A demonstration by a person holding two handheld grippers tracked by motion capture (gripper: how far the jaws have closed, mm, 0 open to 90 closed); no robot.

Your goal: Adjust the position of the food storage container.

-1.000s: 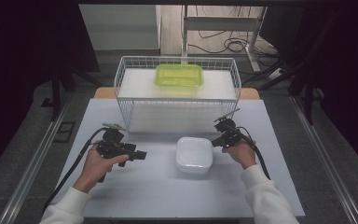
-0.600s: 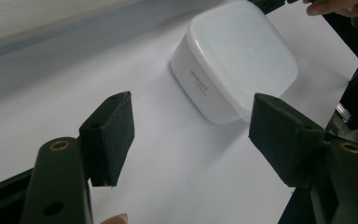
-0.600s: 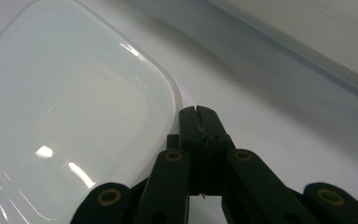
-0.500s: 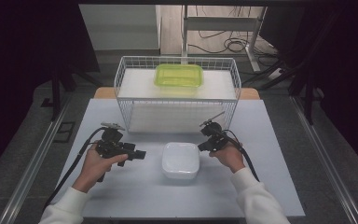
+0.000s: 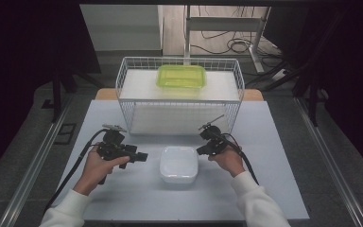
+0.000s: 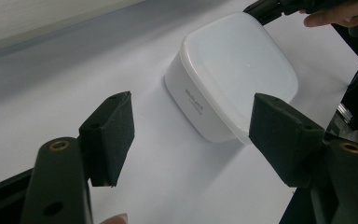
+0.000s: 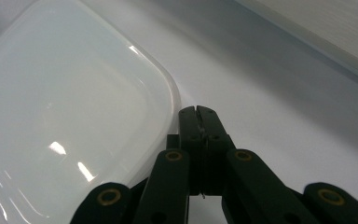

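Observation:
A white lidded container (image 5: 178, 164) lies on the pale table (image 5: 269, 142), between my two grippers. To its left my left gripper (image 5: 144, 156) is held level and open; its two pads (image 6: 109, 135) frame the container (image 6: 235, 74) from a short way off, with nothing between them. My right gripper (image 5: 199, 151) is shut and empty. Its closed tips (image 7: 198, 112) sit right against the right rim of the container (image 7: 70, 116).
A white wire basket (image 5: 123, 80) stands at the back of the table on a white block, with a green container (image 5: 181, 77) inside it. Cables trail from both grippers toward the front edge. Dark floor and metal rails flank the table.
My right gripper has moved left, and the white container has slid left and slightly nearer with it. The left gripper has stayed where it was.

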